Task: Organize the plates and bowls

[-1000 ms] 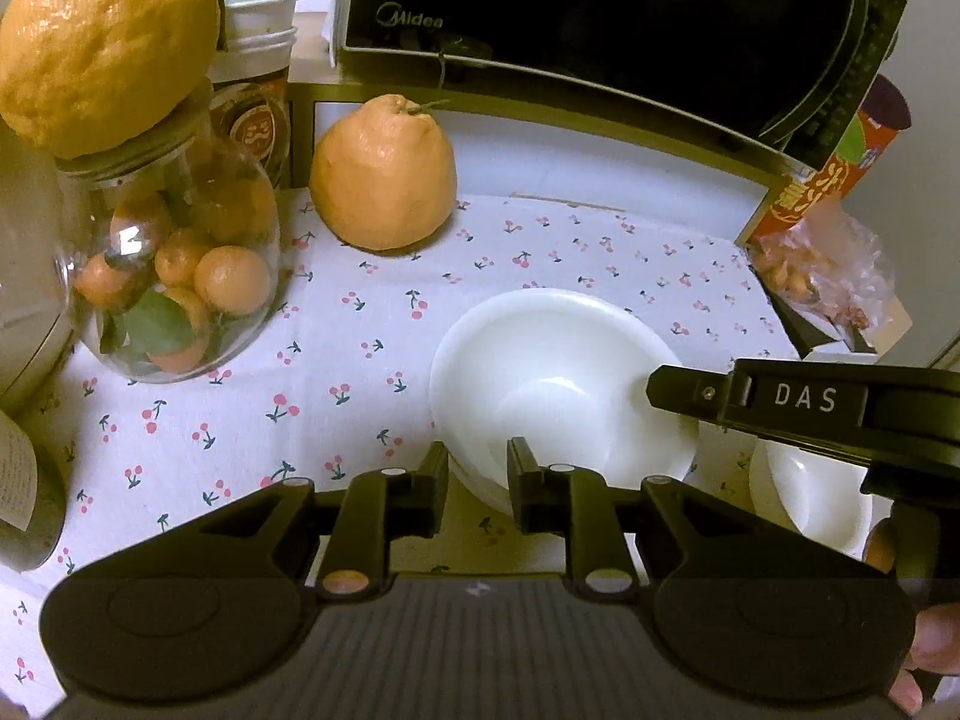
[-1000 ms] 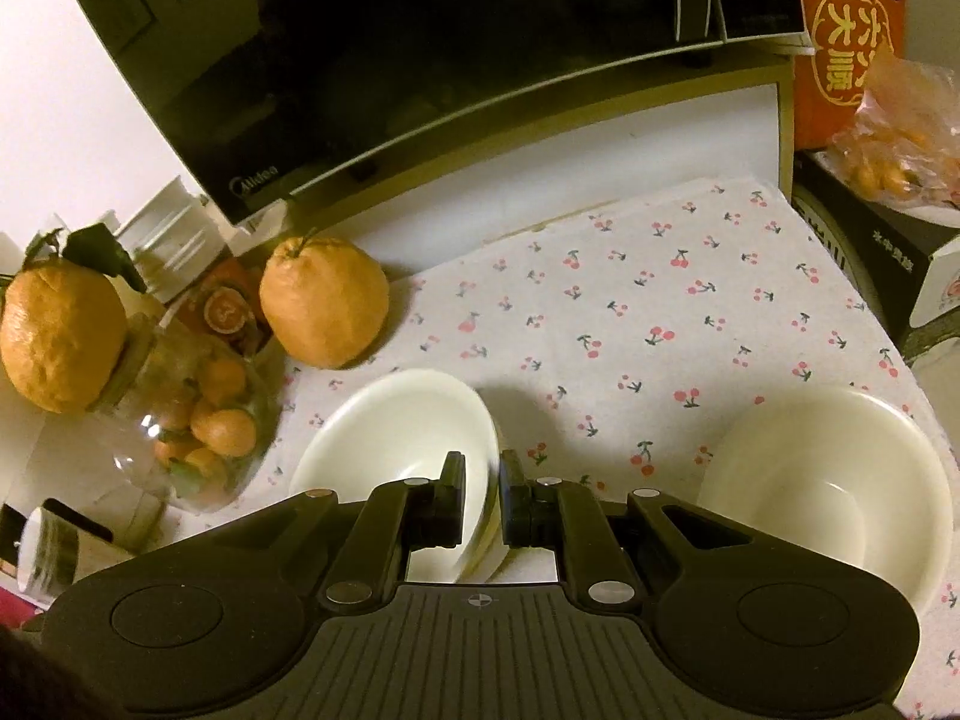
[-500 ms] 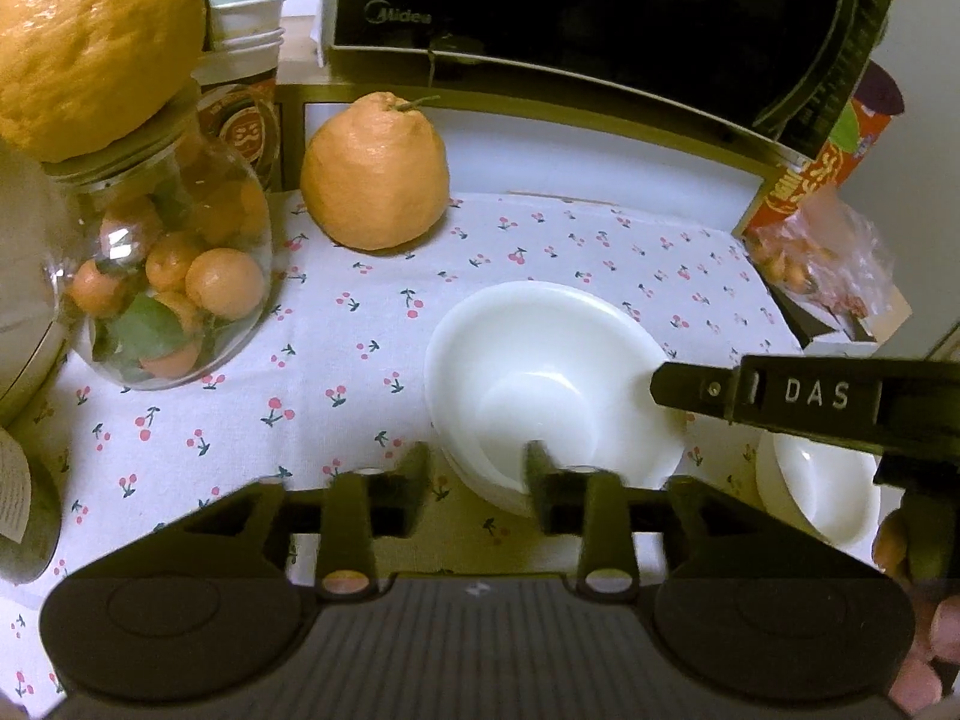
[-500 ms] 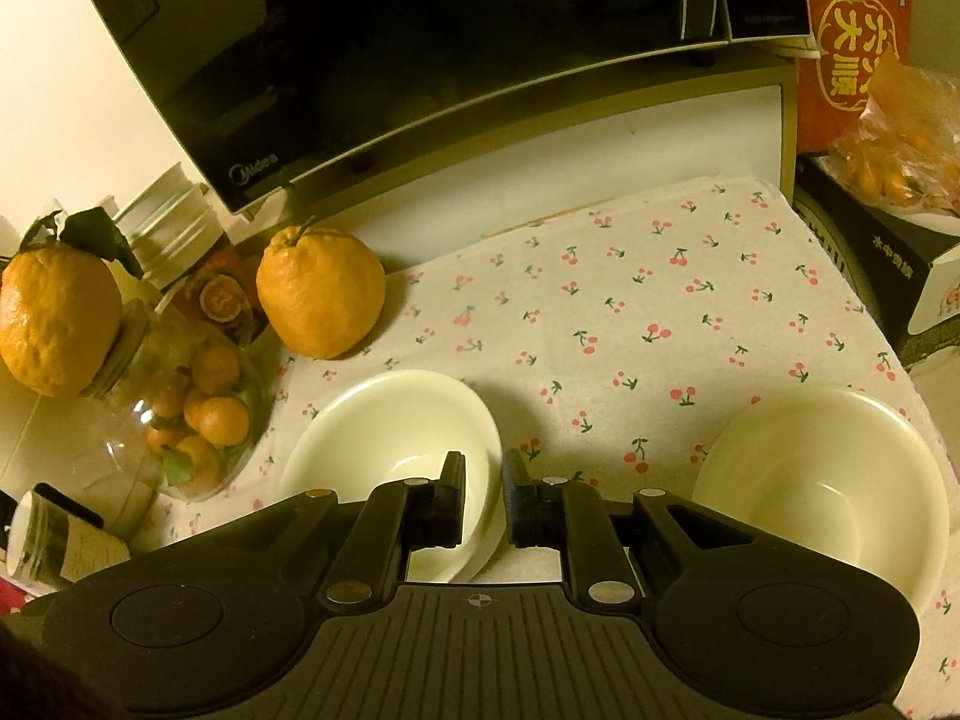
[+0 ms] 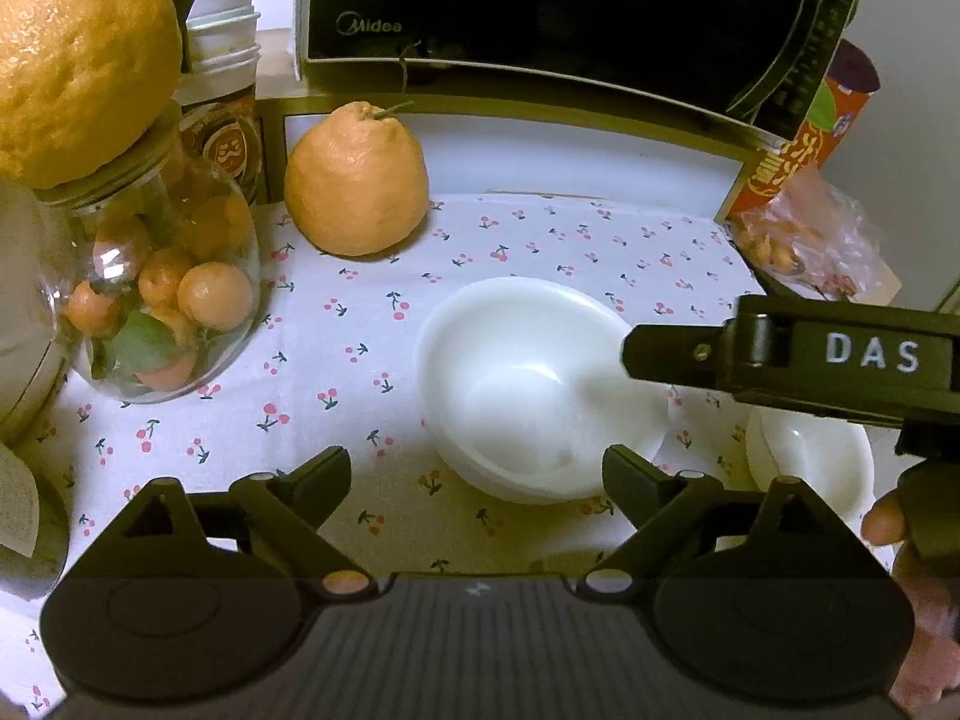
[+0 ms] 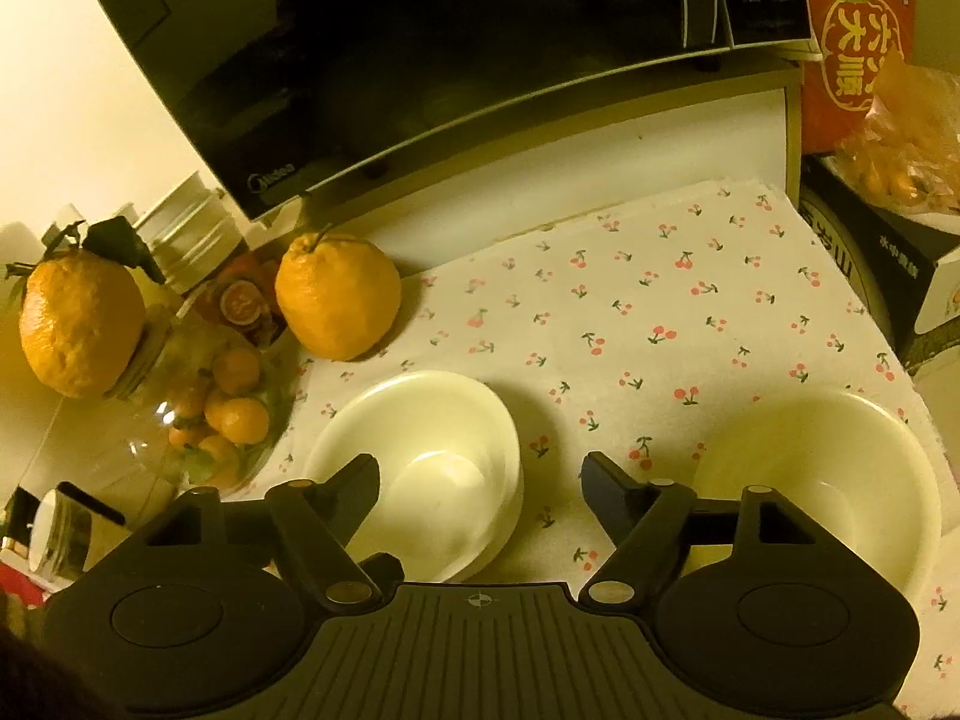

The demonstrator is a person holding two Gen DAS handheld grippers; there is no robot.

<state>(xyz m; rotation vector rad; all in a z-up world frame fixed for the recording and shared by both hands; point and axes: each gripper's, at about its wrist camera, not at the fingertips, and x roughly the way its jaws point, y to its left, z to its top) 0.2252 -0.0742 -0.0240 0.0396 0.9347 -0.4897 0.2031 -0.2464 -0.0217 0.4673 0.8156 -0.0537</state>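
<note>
Cherry-print surface (image 6: 660,312) before you: both your left claw (image 5: 477,468) and right claw (image 6: 480,477) have just spread, empty. Stacked bowls (image 6: 420,468) sit at eleven o'clock, single bowl (image 6: 822,474) at two, ready for nesting.

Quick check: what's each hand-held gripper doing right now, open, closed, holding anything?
Left hand-held gripper: open, jaws just spread, holding nothing.
Right hand-held gripper: open, jaws just spread, holding nothing.

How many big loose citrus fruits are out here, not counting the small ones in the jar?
2. One large citrus sits on the cherry-print cloth below the microwave; the other rests atop the glass jar. More may be hidden.
</note>
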